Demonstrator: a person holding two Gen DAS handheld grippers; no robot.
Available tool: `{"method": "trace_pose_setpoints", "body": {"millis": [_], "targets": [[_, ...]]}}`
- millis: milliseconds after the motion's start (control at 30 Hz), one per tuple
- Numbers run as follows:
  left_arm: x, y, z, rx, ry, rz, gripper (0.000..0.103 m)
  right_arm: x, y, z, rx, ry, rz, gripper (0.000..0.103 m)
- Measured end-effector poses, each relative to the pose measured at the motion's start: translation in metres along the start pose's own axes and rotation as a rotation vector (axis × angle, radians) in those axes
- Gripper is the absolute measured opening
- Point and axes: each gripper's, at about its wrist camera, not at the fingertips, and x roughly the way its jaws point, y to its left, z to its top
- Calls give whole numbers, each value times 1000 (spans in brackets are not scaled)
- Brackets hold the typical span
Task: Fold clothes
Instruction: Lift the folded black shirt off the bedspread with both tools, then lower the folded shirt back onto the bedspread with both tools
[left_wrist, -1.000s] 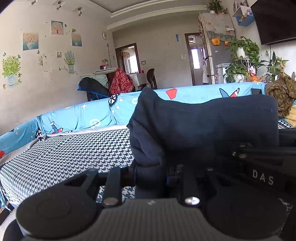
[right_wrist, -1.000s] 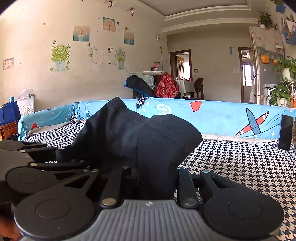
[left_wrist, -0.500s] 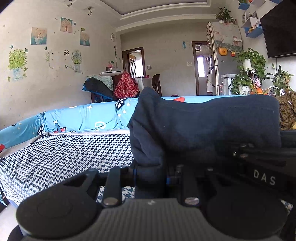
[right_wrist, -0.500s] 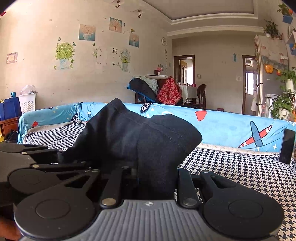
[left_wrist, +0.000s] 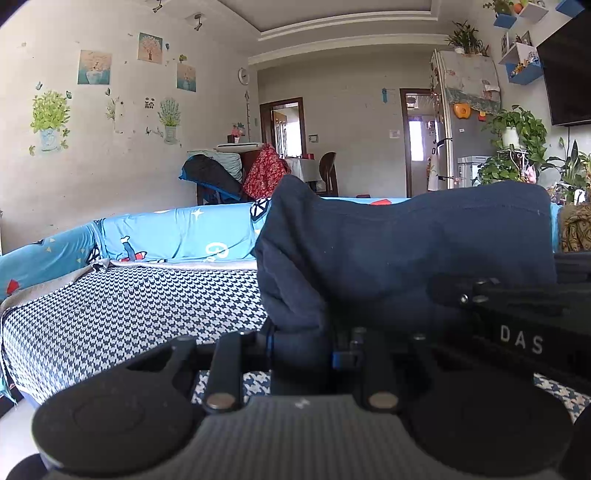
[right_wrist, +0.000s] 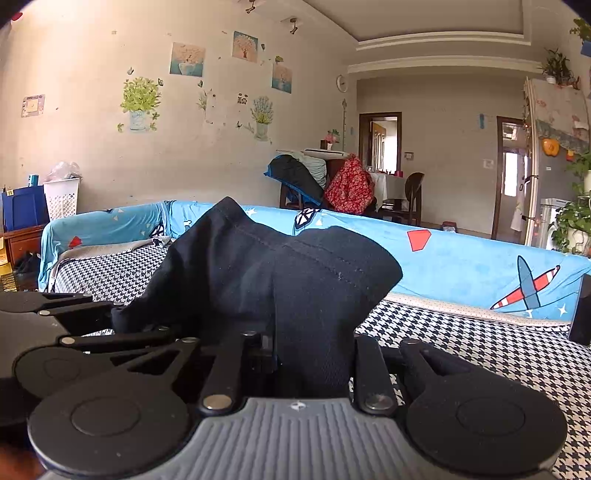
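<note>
Left gripper and right gripper each clamped on dark navy garment, stretched sideways between them above houndstooth sofa seat.

From my feed, both views are evenly bright with soft daylight; it comes from the open wooden-framed doorways at the far end, which blow out to white glare. The dark navy cloth reads nearly black, its folds hard to make out. Fisheye bending curves the white ceiling moulding, and the corners vignette to black. Focus is sharp, with no motion blur.
</note>
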Motion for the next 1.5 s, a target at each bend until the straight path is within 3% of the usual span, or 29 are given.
{"method": "trace_pose_setpoints", "body": {"millis": [467,1200,1500], "targets": [[52,29,8,-21,20,57,23,55,13,12,-14,22,71,20],[151,82,51,-10,27,182,24,165,34,43,35,-10,164,20],[192,93,57,44,30,240,24,211,36,40,66,23,197,20]]}}
